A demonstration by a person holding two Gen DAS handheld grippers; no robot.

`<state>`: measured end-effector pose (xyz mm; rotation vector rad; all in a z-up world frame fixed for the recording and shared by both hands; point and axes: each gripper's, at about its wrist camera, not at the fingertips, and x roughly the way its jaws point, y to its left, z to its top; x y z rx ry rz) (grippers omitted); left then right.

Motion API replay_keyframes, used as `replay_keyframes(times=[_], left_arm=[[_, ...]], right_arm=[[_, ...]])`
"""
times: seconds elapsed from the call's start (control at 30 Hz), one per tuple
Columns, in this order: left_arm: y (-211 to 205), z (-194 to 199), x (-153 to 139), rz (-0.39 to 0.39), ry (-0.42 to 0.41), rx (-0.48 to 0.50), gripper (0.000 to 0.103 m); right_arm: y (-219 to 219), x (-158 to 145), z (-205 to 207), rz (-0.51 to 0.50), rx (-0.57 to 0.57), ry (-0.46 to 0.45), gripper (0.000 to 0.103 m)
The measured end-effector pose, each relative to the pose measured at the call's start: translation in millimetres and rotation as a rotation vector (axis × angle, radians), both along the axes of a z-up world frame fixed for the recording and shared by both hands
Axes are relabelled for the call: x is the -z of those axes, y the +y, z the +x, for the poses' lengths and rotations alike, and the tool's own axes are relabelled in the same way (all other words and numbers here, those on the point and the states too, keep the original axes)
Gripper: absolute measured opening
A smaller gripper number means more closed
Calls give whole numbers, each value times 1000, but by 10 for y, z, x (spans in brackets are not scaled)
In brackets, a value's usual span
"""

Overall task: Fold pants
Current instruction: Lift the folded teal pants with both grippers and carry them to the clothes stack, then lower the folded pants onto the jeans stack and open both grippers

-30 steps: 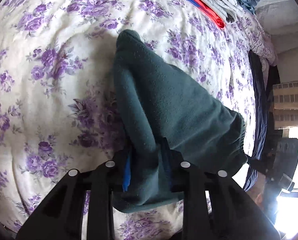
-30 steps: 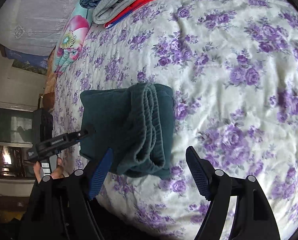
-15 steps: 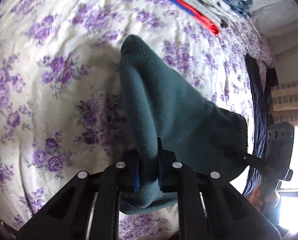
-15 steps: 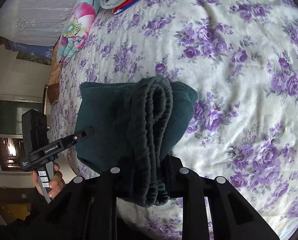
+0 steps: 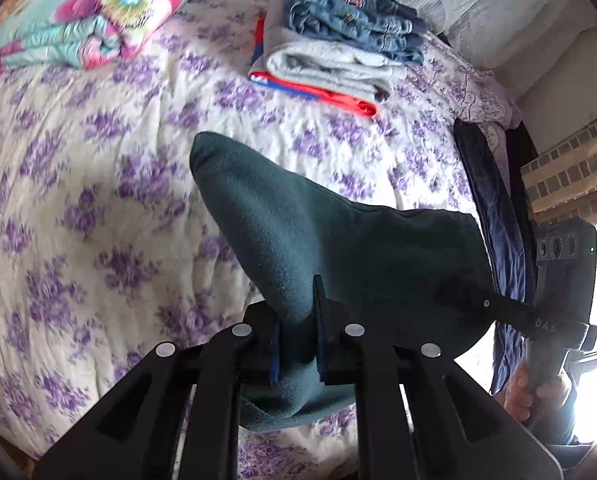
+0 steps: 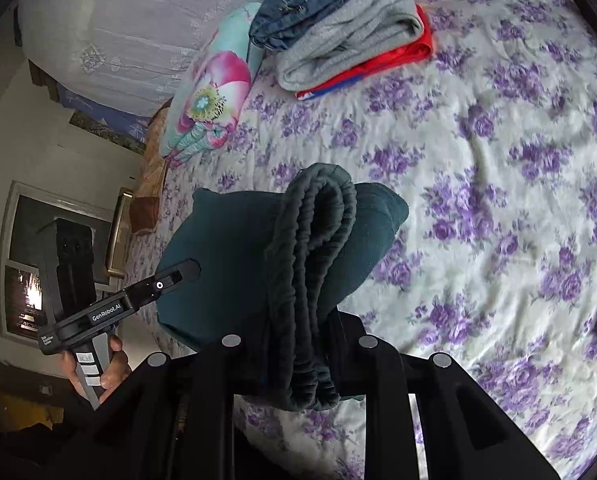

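Left wrist view, left claw (image 5: 296, 336) pinching folded green pants (image 5: 338, 248), right claw (image 6: 298, 356) pinching their waistband, hanging above floral bed (image 5: 98, 200).

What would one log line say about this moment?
left fingers: shut on folded green pants | right fingers: shut on pants' waistband end | pants: held above floral bedspread | folded clothes stack: behind

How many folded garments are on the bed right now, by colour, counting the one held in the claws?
Dark green pants, held by both claws: 1
Blue denim, top of the stack: 1
Grey, middle of the stack: 1
Red with blue trim, bottom of the stack: 1
Total: 4
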<state>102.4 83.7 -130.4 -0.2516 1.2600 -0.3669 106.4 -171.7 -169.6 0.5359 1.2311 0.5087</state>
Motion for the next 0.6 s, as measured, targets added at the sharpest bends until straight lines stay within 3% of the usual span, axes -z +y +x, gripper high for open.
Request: replay_keyframes(times=[0.1, 0.2, 0.3, 0.4, 0.5, 0.6], left_arm=[[-72, 307, -246, -14, -41, 25, 12], [-168, 754, -561, -23, -105, 50, 12], [-281, 1426, -948, -39, -188, 69, 12], [-375, 2269, -1204, -67, -225, 66, 12], [-441, 2908, -1176, -96, -225, 50, 12], [-509, 3322, -891, -110, -180, 39, 12]], right_arm=[[6, -296, 333, -12, -11, -55, 22], [9, -792, 866, -38, -22, -144, 22], [2, -1308, 1488, -104, -17, -248, 22], [-79, -1602, 2156, -138, 25, -285, 22], [-163, -1654, 2683, -193, 70, -305, 22], [-256, -1430, 3039, -233, 115, -267, 22]])
